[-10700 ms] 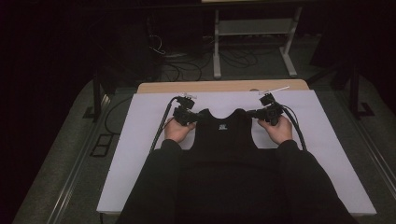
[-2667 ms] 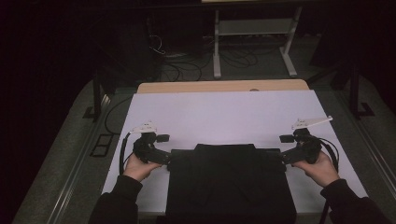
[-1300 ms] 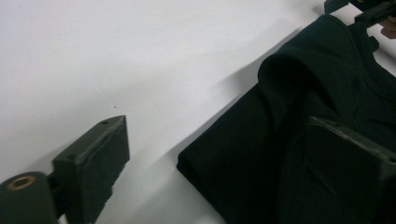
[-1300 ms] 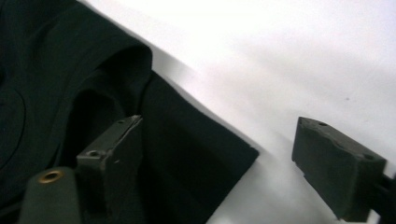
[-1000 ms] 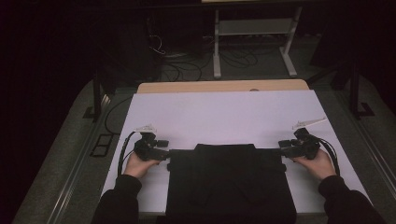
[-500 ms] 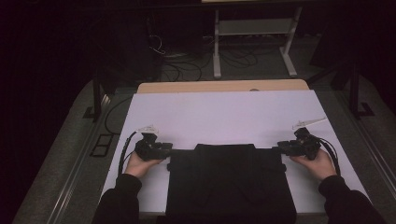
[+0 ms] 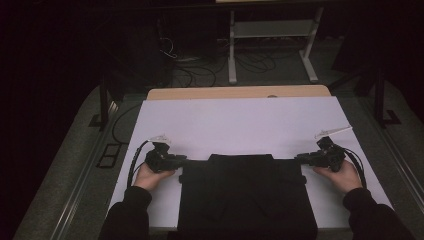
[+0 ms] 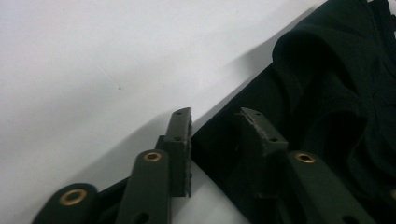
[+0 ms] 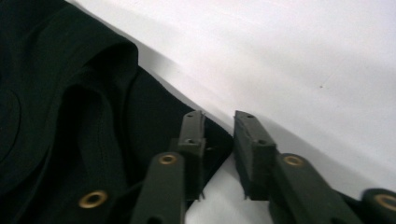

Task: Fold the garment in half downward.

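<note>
A black garment (image 7: pixel 245 195) lies folded in a rough square at the near middle of the white table (image 7: pixel 240 120). My left gripper (image 7: pixel 182 161) rests at its far left corner, and my right gripper (image 7: pixel 300 159) at its far right corner. In the left gripper view the jaws (image 8: pixel 215 114) have just been closing, with the garment's corner (image 8: pixel 327 93) lying in the gap still showing between them. In the right gripper view the jaws (image 9: pixel 219 116) have likewise been closing and stand a narrow gap apart over the garment's corner (image 9: pixel 70 116). I see no pad pressing on cloth.
A tan strip of tabletop (image 7: pixel 240 92) shows along the far edge of the white surface. Beyond it, on the dark floor, stand a white metal frame (image 7: pixel 272 40) and loose cables (image 7: pixel 172 52). A person's dark sleeves come in at the bottom edge.
Ten seconds ago both hands held the garment's top farther up the table; it now lies folded nearer. Since 2.7 s ago both grippers have edged inward to its far corners.
</note>
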A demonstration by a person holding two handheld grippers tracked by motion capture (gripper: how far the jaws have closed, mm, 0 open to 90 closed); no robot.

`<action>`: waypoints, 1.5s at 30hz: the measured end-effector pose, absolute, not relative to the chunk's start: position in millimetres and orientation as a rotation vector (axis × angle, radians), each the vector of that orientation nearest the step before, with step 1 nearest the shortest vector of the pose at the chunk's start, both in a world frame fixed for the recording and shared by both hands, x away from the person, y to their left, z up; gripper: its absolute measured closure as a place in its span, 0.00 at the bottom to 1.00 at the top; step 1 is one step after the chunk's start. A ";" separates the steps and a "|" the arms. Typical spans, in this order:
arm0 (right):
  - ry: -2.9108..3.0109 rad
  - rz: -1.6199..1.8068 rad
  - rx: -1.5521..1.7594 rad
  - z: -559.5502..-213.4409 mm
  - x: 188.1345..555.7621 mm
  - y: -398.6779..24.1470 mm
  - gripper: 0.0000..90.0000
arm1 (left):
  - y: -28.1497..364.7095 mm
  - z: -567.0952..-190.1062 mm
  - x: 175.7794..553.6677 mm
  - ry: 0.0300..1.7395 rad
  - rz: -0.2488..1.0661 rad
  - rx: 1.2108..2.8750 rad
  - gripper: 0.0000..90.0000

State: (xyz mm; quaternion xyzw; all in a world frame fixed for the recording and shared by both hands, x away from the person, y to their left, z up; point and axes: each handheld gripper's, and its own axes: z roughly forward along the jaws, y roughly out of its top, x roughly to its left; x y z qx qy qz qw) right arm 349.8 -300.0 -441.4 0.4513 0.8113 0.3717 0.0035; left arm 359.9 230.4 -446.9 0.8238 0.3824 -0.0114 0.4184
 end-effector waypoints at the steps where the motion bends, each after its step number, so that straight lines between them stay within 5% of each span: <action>1: 2.544 1.162 1.413 -441.3 349.7 -299.8 0.84 | 230.4 -447.2 359.9 0.960 -0.034 2.066 0.73; 6: 2.571 1.161 1.413 -443.8 351.5 -299.2 0.95 | 230.9 -447.8 360.4 0.962 -0.042 2.068 0.79; 13: 2.586 1.164 1.416 -444.0 352.3 -299.3 0.97 | 230.3 -447.8 360.6 0.974 -0.034 2.089 0.96; 45: 2.478 1.128 1.382 -432.0 356.4 -288.5 0.98 | 228.8 -423.0 363.2 0.993 0.149 2.110 0.98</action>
